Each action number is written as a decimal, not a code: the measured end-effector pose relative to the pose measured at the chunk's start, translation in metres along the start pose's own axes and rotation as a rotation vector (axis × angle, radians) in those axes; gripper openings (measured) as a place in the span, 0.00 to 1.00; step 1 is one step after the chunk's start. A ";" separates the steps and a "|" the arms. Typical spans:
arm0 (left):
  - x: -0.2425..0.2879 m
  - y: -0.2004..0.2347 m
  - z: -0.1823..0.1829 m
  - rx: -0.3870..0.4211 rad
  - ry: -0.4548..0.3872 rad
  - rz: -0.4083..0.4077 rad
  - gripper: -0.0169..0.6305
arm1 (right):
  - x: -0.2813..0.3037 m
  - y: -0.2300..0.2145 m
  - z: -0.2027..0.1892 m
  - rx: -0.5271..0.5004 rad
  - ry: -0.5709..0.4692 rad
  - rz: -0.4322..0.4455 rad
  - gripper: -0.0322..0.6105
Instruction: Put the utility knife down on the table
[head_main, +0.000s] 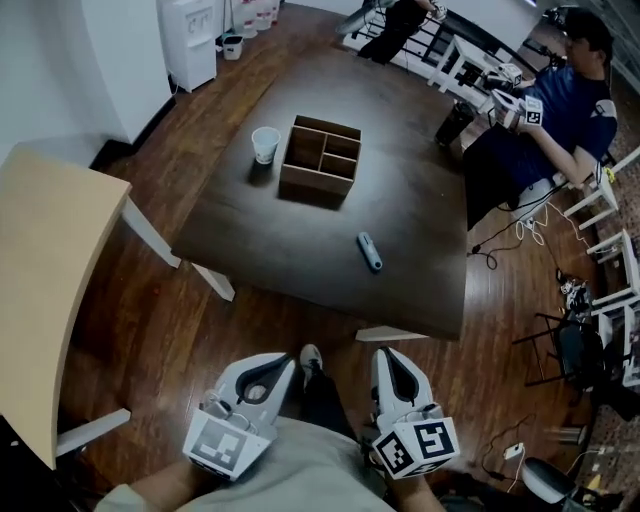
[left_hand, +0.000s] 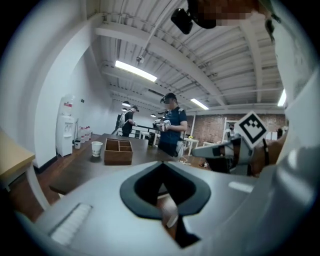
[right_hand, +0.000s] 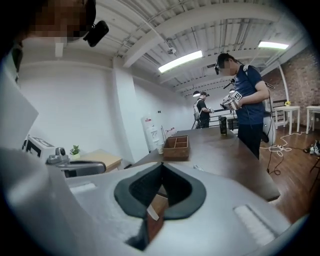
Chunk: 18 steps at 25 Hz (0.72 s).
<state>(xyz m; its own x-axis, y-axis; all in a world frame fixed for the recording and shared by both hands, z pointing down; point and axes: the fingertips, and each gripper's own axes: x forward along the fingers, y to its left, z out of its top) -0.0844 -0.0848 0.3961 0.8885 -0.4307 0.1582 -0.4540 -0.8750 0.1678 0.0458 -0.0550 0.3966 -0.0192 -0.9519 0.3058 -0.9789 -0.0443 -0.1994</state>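
The utility knife (head_main: 370, 251), blue-grey and slim, lies flat on the dark table (head_main: 270, 250), right of centre and toward its near edge. In the right gripper view it is a small pale sliver (right_hand: 198, 168) on the tabletop. Both grippers are held low by my body, well short of the table. The left gripper (head_main: 288, 360) is shut with nothing in it, and its jaws meet at a point (left_hand: 161, 164). The right gripper (head_main: 384, 352) is also shut and empty, its tips together (right_hand: 161, 164).
A wooden divided box (head_main: 320, 158) and a white paper cup (head_main: 266, 143) stand at the table's far side. A light wooden desk (head_main: 50, 270) is at the left. A person in blue (head_main: 560, 110) stands past the table's right corner. Cables (head_main: 520, 235) lie on the floor.
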 end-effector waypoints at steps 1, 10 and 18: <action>-0.007 -0.008 0.001 0.002 -0.007 -0.018 0.03 | -0.012 0.006 0.005 0.002 -0.016 -0.009 0.05; -0.036 -0.042 0.003 -0.038 -0.036 -0.053 0.03 | -0.077 0.030 0.015 -0.054 -0.067 -0.048 0.05; -0.036 -0.094 0.000 -0.015 -0.008 -0.010 0.03 | -0.133 0.028 0.013 -0.037 -0.130 -0.016 0.05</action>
<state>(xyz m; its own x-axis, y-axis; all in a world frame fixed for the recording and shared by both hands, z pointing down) -0.0740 0.0128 0.3751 0.8937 -0.4233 0.1486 -0.4456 -0.8761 0.1843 0.0232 0.0660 0.3383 0.0206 -0.9826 0.1846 -0.9858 -0.0508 -0.1603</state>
